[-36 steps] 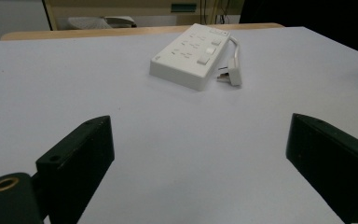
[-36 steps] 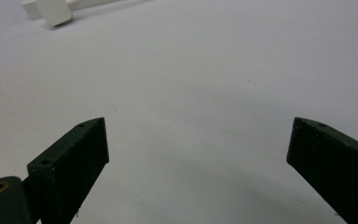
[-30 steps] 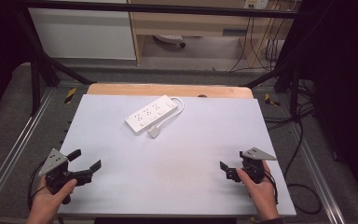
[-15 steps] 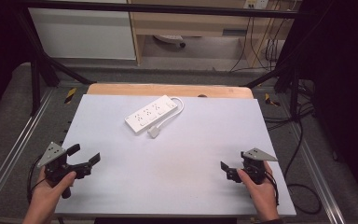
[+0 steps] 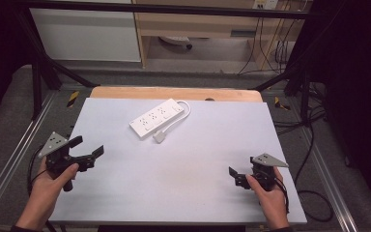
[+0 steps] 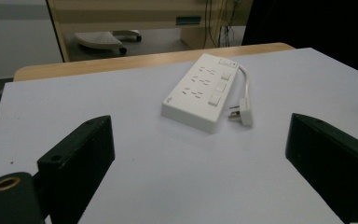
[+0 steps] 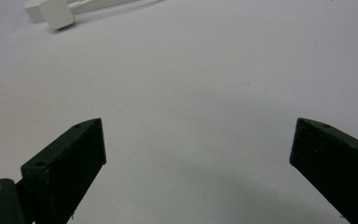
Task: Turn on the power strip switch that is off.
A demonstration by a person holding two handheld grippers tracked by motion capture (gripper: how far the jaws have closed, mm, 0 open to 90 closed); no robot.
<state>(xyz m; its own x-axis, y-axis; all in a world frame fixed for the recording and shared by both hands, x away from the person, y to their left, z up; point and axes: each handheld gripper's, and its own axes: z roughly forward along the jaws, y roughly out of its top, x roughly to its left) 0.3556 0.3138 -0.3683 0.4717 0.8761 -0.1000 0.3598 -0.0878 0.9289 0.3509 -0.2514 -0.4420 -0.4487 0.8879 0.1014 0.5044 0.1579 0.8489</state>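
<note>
A white power strip (image 5: 155, 118) lies on the far middle of the white tabletop (image 5: 193, 164), its short cord looping to a white plug (image 5: 159, 137) just in front of it. My left gripper (image 5: 89, 146) is held at the table's left edge, open and empty, aimed at the power strip (image 6: 200, 91) and plug (image 6: 244, 112) ahead of its jaws (image 6: 200, 154). My right gripper (image 5: 235, 178) rests near the front right, open, with bare tabletop between its jaws (image 7: 198, 154). The plug (image 7: 56, 14) sits far off at the top left of the right gripper view.
A wooden strip (image 5: 174, 93) runs along the table's far edge. Metal rails (image 5: 9, 159) flank both sides. Beyond the table stand a white cabinet (image 5: 87, 34), a wooden shelf unit (image 5: 198, 24) and hanging cables (image 5: 270, 43).
My left gripper has moved forward along the left edge and lifted a little, staying open. The right gripper has barely moved.
</note>
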